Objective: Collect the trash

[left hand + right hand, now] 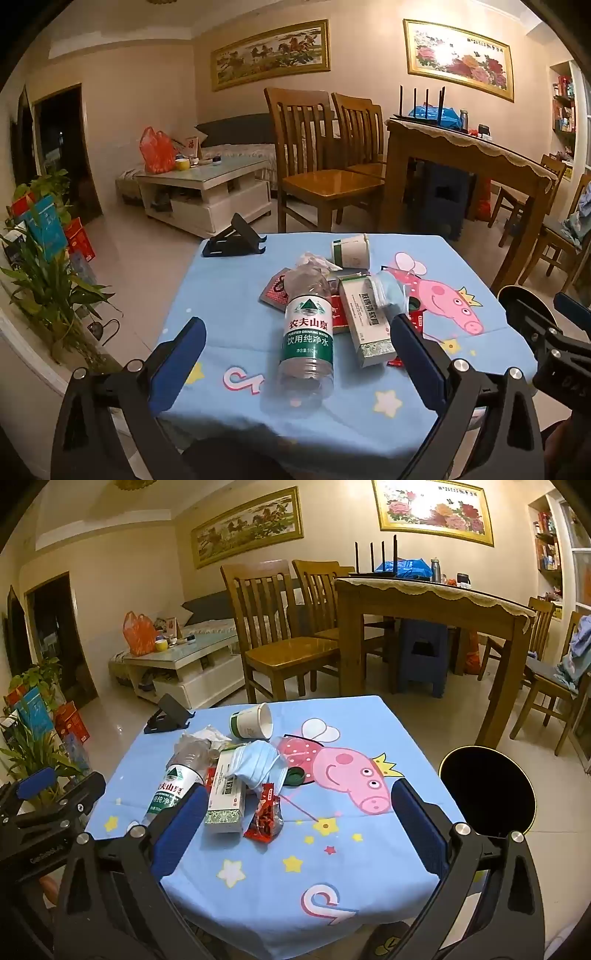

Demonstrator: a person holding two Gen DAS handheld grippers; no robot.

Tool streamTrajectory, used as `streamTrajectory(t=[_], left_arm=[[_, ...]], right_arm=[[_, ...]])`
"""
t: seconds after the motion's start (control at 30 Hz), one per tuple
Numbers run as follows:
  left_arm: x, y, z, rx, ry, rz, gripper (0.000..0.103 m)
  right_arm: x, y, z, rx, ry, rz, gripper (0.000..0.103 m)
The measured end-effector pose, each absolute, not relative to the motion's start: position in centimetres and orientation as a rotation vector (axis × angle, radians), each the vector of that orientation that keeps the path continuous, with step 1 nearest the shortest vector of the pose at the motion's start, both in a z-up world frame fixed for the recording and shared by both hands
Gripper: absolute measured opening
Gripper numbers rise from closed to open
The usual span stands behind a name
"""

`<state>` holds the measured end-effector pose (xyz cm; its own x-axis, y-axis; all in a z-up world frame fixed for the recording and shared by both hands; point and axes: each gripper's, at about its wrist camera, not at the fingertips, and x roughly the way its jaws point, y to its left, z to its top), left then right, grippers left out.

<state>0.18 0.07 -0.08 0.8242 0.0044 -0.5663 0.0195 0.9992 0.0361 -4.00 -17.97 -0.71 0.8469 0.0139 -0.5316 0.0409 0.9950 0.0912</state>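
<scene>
While both grippers hovered with jaws spread wide and empty, left gripper (295,347) and right gripper (299,816), the trash lay heaped on the blue tablecloth (332,867): plastic bottle (308,332), carton (364,317) at its three o'clock, paper cup (253,720) at twelve.

on desk (258,867): one plastic bottle (173,779), one paper cup (251,722), one carton box (225,794), one face mask (258,762), one red wrapper (264,816), one bottle cap (296,776), one crumpled tissue (207,735), one phone stand (168,712). beside desk: one black bin (487,790).
</scene>
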Motion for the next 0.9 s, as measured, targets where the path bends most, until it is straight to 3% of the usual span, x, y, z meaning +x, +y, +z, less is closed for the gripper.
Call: streamTrajectory(t=[0.9], left_arm=[[0.1,0.7,-0.8,0.057,0.614,0.012,0.097]], right_arm=[[-4.2,-18.2,-1.2,0.138,0.584,-0.003,0.098]])
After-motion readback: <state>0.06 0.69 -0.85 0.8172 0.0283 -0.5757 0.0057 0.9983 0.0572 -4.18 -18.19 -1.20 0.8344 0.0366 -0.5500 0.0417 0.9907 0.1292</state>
